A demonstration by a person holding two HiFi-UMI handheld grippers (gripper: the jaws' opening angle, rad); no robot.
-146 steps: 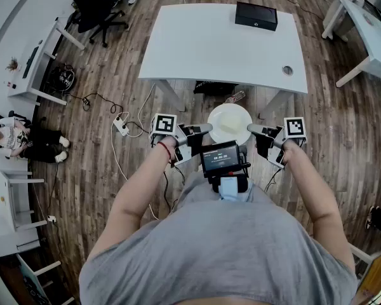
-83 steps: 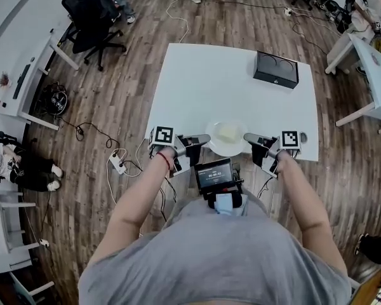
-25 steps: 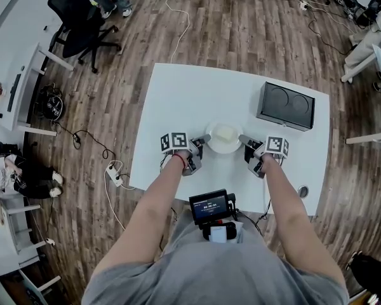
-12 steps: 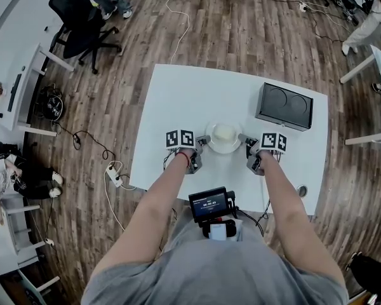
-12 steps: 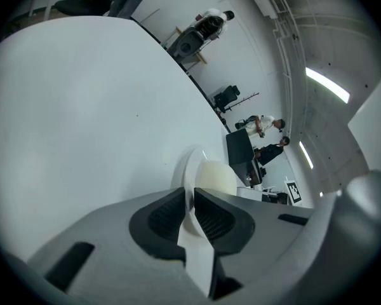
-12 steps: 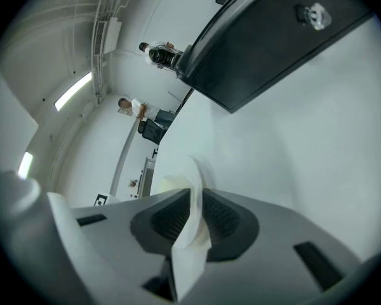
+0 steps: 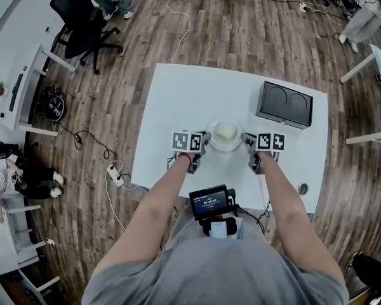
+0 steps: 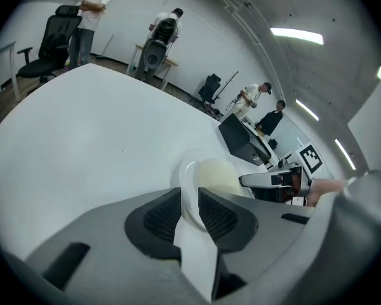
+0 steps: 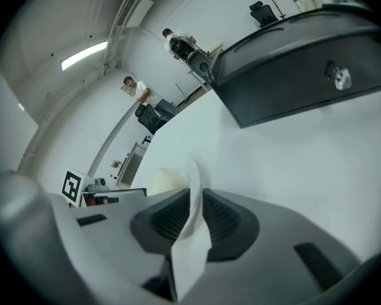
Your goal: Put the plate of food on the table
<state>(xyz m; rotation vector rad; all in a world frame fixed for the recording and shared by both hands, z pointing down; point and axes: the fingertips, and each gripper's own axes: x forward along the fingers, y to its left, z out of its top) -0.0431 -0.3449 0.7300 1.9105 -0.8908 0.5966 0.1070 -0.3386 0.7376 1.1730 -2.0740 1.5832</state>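
A white plate [image 7: 225, 136] carrying a pale cream lump of food [image 7: 225, 131] is over the middle of the white table [image 7: 178, 100]. My left gripper [image 7: 205, 139] is shut on the plate's left rim [image 8: 188, 184], and my right gripper [image 7: 244, 138] is shut on its right rim [image 9: 195, 184]. The food [image 8: 218, 173] shows just past the left jaws, and the food [image 9: 165, 179] also shows behind the right ones. The plate sits very low to the tabletop; whether it touches is unclear.
A black box [image 7: 286, 105] lies on the table's right rear, close to the right gripper's far side [image 9: 298, 75]. A round cable hole [image 7: 303, 188] is near the table's front right. An office chair [image 7: 82, 11] and floor cables [image 7: 108, 164] lie to the left.
Over the earlier frames the plate was carried from above the floor to over the table. In the last second both grippers rolled inward and the plate sank slightly.
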